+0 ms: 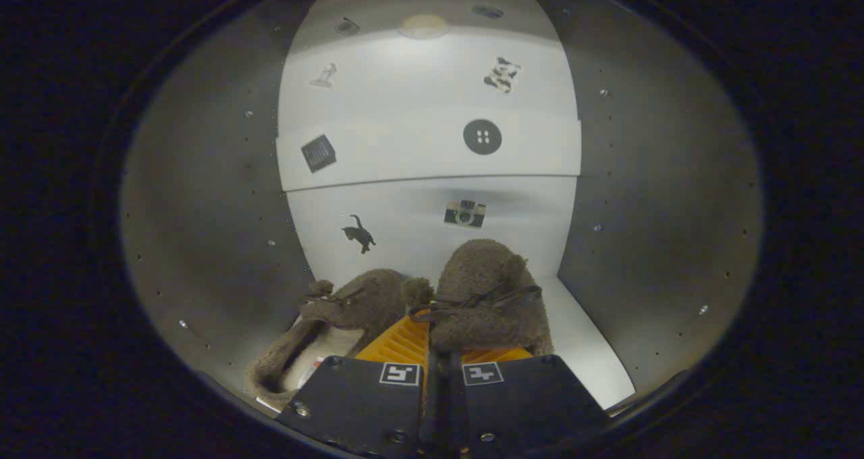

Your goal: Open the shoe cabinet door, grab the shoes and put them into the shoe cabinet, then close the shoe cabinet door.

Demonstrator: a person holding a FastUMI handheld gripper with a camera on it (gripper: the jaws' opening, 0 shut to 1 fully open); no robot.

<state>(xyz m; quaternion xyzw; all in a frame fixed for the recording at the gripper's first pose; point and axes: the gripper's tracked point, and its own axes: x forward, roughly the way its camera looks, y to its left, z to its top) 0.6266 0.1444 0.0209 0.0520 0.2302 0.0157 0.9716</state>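
The claw (442, 351) is already inside the shoe cabinet (202, 209), so the door must be open; its fingers are drawn nearly together and pinch the second shoe (486, 290), a fuzzy slipper with a dark bow; this one looks lifted or just landing on the cabinet floor (580, 337). The first shoe (344, 310) lies just beside it on the left, touching it. Left to do, I judge: let go, draw back, close the door. Room is narrow: the side walls stand close on both sides, the back panel (418, 216) rises just behind the shoes, and a shelf (432, 152) hangs above; free way is only straight backward.
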